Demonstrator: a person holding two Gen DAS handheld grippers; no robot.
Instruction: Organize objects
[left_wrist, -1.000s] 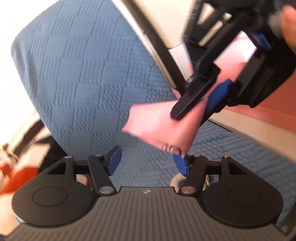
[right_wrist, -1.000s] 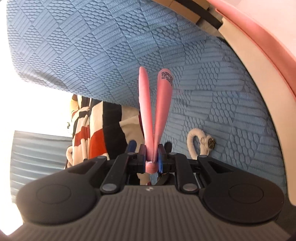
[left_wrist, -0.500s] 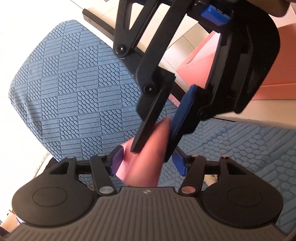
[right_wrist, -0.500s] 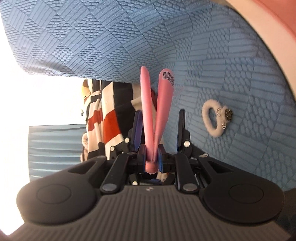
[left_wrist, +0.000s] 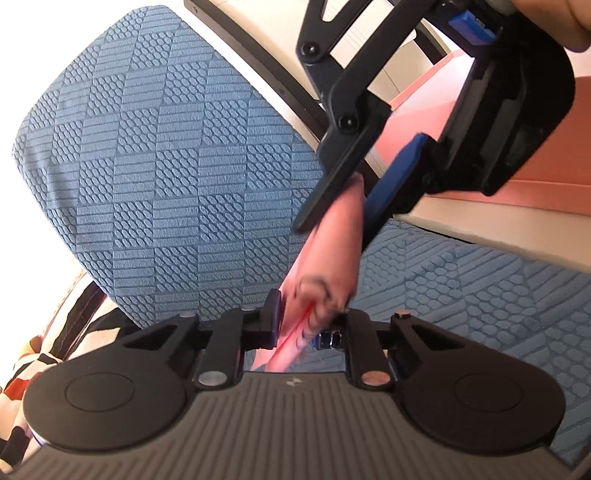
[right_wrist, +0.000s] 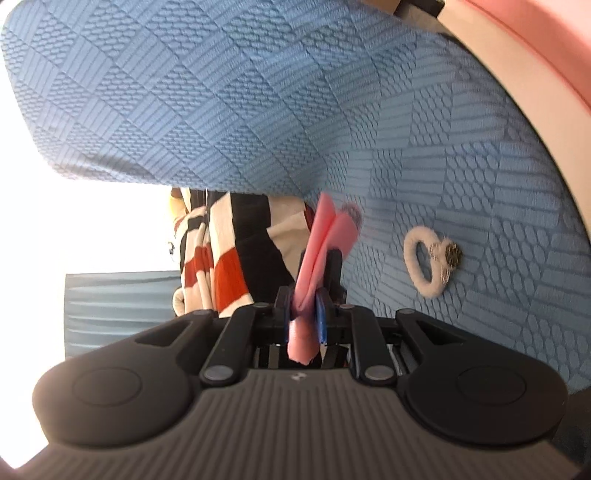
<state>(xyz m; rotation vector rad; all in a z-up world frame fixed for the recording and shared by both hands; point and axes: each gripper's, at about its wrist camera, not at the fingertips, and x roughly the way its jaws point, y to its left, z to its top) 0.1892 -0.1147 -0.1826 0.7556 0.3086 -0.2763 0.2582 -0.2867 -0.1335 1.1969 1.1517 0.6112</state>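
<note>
A thin pink folded sheet (left_wrist: 332, 243) with a printed code on it is held in the air over a blue textured cushion (left_wrist: 166, 155). My right gripper (left_wrist: 340, 206) comes in from the upper right in the left wrist view and is shut on the sheet's upper end. My left gripper (left_wrist: 310, 321) has closed in on the sheet's lower end, which sits between its fingers. In the right wrist view the sheet (right_wrist: 325, 236) sticks up from my right gripper (right_wrist: 304, 306), with the left gripper's black fingers (right_wrist: 334, 269) just behind it.
A white fluffy hair tie with a small charm (right_wrist: 430, 266) lies on the cushion (right_wrist: 258, 92) to the right. A striped red, black and white cloth (right_wrist: 221, 254) lies beyond the cushion's edge. A pink box (left_wrist: 480, 147) stands on a pale ledge (left_wrist: 480, 229) behind.
The right gripper brought the pink sheet down between the left gripper's fingers. The left gripper's fingers then closed in from wide open onto the sheet's lower end.
</note>
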